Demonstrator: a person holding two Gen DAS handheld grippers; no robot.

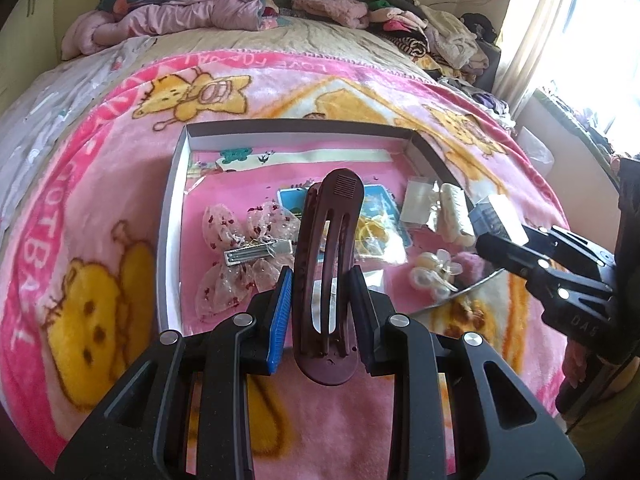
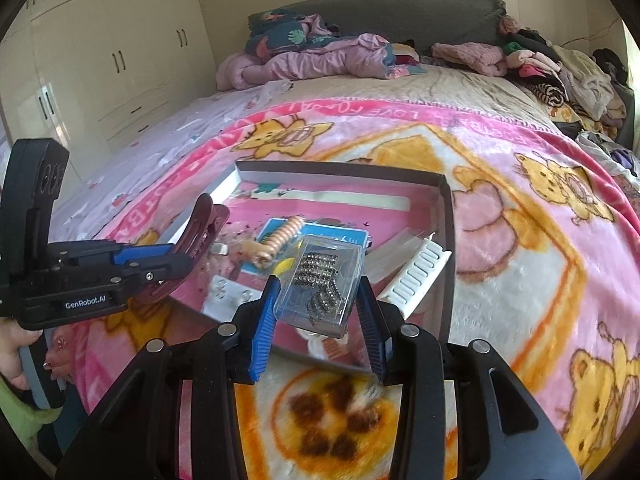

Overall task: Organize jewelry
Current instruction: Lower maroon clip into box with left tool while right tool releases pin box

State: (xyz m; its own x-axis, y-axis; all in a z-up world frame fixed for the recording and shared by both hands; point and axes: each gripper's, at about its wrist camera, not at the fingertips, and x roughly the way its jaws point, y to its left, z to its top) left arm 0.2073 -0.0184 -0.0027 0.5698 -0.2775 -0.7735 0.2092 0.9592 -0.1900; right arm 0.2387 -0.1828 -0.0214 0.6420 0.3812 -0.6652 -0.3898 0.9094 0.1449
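A shallow box (image 1: 172,216) with white walls lies on the bed, and hair accessories are scattered inside it. My left gripper (image 1: 320,280) is shut on a long dark maroon hair clip (image 1: 326,240), which stands up between the pads above the box's near side. In the right wrist view that gripper (image 2: 176,258) and the maroon clip (image 2: 204,224) are at the left. My right gripper (image 2: 318,282) is shut on a clear plastic case (image 2: 320,280) of rhinestone jewelry, over the box (image 2: 446,240). The left wrist view shows the right gripper (image 1: 492,236) at the right, over the box's right part.
Inside the box lie sheer bow clips (image 1: 248,248), a white claw clip (image 1: 452,216), a pearl flower clip (image 1: 436,272), a peach spiral tie (image 2: 280,236) and a white comb clip (image 2: 416,276). A pink cartoon blanket (image 2: 520,240) covers the bed; clothes (image 2: 560,68) are piled at the headboard.
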